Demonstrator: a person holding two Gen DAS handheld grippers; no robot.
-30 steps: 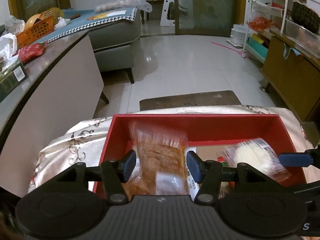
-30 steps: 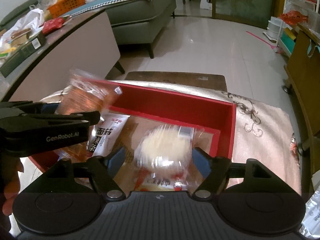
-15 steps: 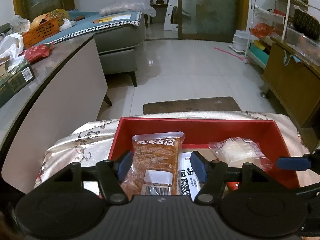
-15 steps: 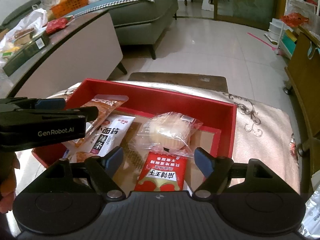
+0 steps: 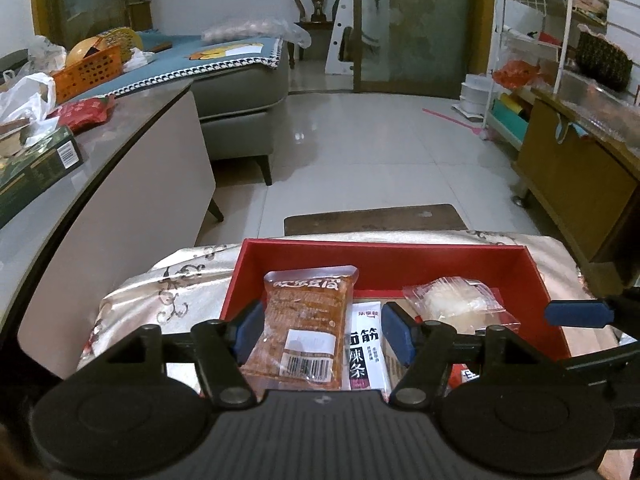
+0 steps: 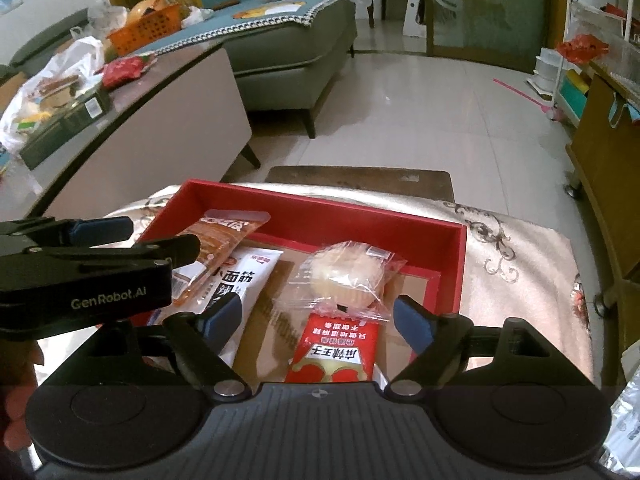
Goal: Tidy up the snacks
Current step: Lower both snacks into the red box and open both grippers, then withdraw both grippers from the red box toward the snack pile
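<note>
Left wrist view
Red box (image 5: 400,258): sits on a pale patterned cloth (image 5: 168,292), open at the top; it serves as the landmark here.
Orange-brown packet (image 5: 306,328): lies in the left part of the red box, its top edge leaning against the far wall, barcode end toward the camera.
White noodle-snack packet (image 5: 366,346): lies flat in the red box, just right of the orange-brown packet and partly under it.
Clear-wrapped pastry (image 5: 454,306): rests in the right part of the red box, near the far wall.
Left gripper (image 5: 322,336): jaws stand partly open over the red box; the blue pads flank the orange-brown packet without pressing on it, with a visible gap on each side. Nothing is gripped.
Right gripper's finger (image 5: 578,313): a blue pad shows beyond the right wall of the red box.

Right wrist view
Red box (image 6: 332,218): seen from its right front corner, with cardboard lining its floor.
Clear-wrapped pastry (image 6: 346,274): lies loose at the middle of the red box, overlapping the top edge of a red packet (image 6: 336,350) at the near side.
White noodle-snack packet (image 6: 236,280): left of the pastry inside the red box, with the orange-brown packet (image 6: 222,240) lying over its left edge.
Right gripper (image 6: 320,318): jaws have just been opening and stand wide; the pads straddle the red packet and the pastry's near edge without touching either. It holds nothing.
Left gripper (image 6: 100,248): its black body reaches in over the left side of the red box.
</note>
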